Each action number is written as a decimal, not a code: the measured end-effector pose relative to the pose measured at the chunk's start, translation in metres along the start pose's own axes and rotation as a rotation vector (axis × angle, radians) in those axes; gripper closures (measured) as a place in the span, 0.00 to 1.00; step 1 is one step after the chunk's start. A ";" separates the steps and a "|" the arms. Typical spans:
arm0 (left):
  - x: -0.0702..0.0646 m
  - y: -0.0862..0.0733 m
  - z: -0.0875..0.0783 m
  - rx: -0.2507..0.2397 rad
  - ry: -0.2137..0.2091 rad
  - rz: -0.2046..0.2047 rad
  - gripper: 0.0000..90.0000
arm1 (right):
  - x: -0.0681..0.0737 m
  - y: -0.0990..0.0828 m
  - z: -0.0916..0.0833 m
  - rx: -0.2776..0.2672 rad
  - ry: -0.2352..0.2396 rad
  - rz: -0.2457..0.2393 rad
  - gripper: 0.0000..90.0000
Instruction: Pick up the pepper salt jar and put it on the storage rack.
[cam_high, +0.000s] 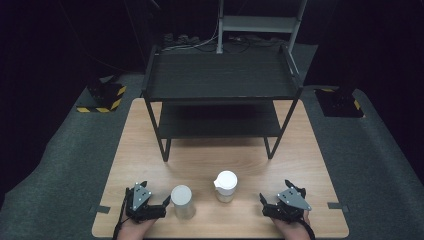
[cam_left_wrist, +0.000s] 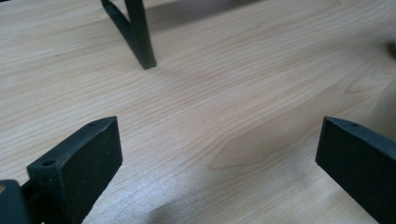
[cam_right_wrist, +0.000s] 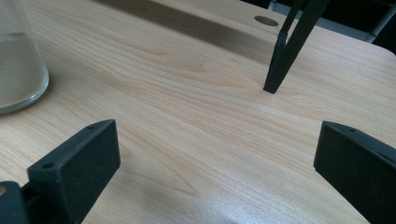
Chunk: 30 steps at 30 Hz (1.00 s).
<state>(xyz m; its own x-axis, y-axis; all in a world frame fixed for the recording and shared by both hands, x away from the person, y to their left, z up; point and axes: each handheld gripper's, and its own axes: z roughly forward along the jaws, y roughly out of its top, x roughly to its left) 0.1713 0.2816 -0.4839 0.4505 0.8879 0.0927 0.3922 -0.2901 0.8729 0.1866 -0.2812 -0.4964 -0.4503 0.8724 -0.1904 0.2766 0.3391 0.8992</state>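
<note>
Fingers on the left gripper and the right gripper stand wide apart, holding nothing. Nothing looks started: the clear cup sits at the left gripper's three o'clock, the white-lidded jar at the right gripper's ten o'clock, and the rack is bare.

My left gripper and right gripper: black bodies, grey three-cornered top plates with dark screws, blocky matte-black jaws with small holes, black cables trailing at 6 o'clock.

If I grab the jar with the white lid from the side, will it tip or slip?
The jar with the white lid stands upright and fairly squat, so it probably won't tip easily. Its clear wall looks like smooth glass, likely slippery and breakable. Some pale filling shows inside, so expect a little weight.
</note>
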 end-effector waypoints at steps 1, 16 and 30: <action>0.000 -0.001 0.000 -0.007 0.000 0.004 0.01 | -0.001 0.000 0.000 -0.002 0.001 0.011 0.00; -0.006 -0.006 -0.002 -0.039 0.030 0.007 0.02 | -0.011 -0.003 -0.002 -0.004 0.013 0.043 0.00; -0.006 -0.005 -0.003 -0.020 0.034 0.040 0.02 | -0.011 -0.004 -0.004 -0.003 -0.001 0.026 0.00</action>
<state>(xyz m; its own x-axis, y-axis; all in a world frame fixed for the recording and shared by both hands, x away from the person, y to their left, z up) 0.1637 0.2784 -0.4869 0.4381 0.8873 0.1440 0.3581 -0.3192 0.8774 0.1867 -0.2934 -0.4966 -0.4423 0.8812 -0.1669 0.2857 0.3149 0.9051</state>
